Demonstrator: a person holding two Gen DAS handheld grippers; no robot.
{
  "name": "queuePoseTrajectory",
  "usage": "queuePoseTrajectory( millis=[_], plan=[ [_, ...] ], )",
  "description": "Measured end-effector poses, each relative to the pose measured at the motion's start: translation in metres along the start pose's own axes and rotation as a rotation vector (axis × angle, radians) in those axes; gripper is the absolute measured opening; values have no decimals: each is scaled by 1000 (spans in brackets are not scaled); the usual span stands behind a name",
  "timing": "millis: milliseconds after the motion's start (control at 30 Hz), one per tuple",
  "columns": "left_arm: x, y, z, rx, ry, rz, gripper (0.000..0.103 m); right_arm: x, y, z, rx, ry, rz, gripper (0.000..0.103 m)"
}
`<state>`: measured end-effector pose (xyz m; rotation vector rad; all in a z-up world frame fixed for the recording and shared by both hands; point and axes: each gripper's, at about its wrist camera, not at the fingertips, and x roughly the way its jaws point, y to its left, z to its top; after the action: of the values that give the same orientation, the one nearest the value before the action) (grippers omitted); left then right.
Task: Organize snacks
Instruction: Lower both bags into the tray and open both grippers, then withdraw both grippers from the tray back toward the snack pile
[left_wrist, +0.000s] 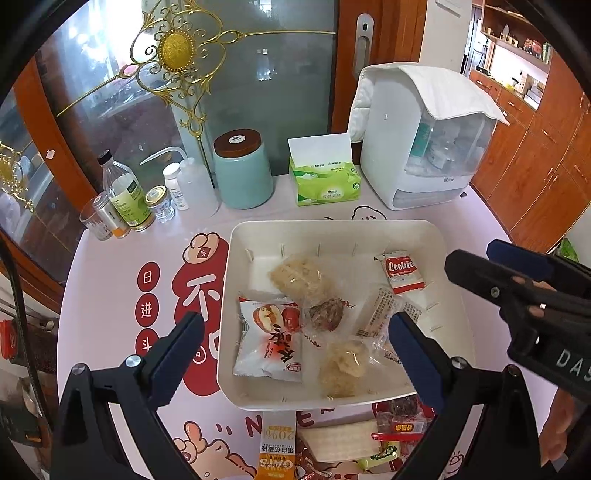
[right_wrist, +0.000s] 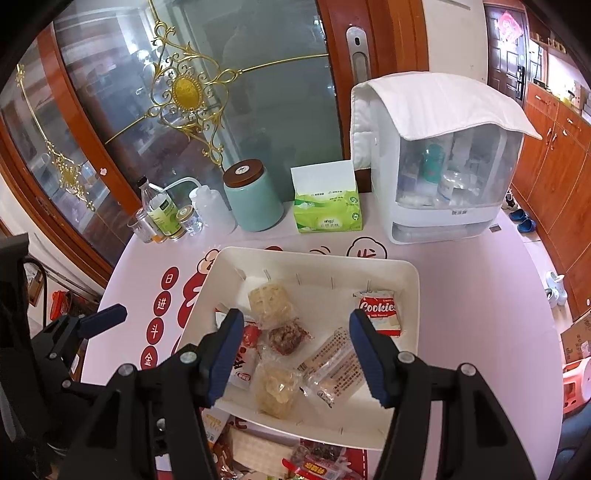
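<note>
the job looks to be somewhere in the middle. the white tray (left_wrist: 424, 236) already holds six wrapped snacks: a red-and-white cookie packet (left_wrist: 402, 271) near its far right corner, a jujube packet (left_wrist: 269, 339) at its near left, two pale puffed cakes in clear wrap (left_wrist: 299, 277), one toward the back and one toward the front, a dark reddish-brown piece in clear wrap (left_wrist: 327, 314) between them, and a long clear packet with printed text (left_wrist: 384, 314) lying slantwise right of centre. what is left sits on the pink printed tablecloth (left_wrist: 110, 266) just in front of the tray's near rim: an orange oat bar (left_wrist: 275, 448), a flat pale wafer pack (left_wrist: 340, 441), red-wrapped candies (left_wrist: 402, 428) and a green-wrapped piece (left_wrist: 384, 452), heaped together and partly cut off by the frame edge, so the full count cannot be told. the left gripper (left_wrist: 295, 354) hangs tilted down over the tray's near left part, jaws spread wide with nothing between the pads, one finger outside the tray's left wall and the other over its inside. the right gripper (right_wrist: 291, 354) is likewise angled down over the tray's middle, jaws parted about halfway and empty, with the long clear packet and the front puffed cake lying below the gap, apparently not touched. judging by this, both hands are free to go to the heap for a next piece.
</note>
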<state>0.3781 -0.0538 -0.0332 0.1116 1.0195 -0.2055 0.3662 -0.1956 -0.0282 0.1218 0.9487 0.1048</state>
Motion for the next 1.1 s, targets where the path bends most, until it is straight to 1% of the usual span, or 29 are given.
queuePoseTrajectory(
  millis=[167,367,533,633,733,900,1100],
  plan=[
    [-4,1,-6,-2,-3,-12,99,-4,4,-7,-3,6,-11,60],
    [-10,2,-20,0,-25,-6,99,-15,2,-17,33,-39,-70,61],
    [-11,-3,-38,34,-30,25,99,-14,-3,-32,95,-53,-117,62],
    [-13,-9,-48,63,-30,49,99,-14,0,-42,86,-61,-144,62],
    [-17,-16,-56,89,-33,53,99,-17,4,-52,79,-64,-145,63],
    [-34,-21,-64,101,-56,46,99,-32,8,-67,91,-82,-144,63],
    [-59,-18,-78,127,-92,56,99,-59,13,-86,92,-128,-156,70]
  ],
)
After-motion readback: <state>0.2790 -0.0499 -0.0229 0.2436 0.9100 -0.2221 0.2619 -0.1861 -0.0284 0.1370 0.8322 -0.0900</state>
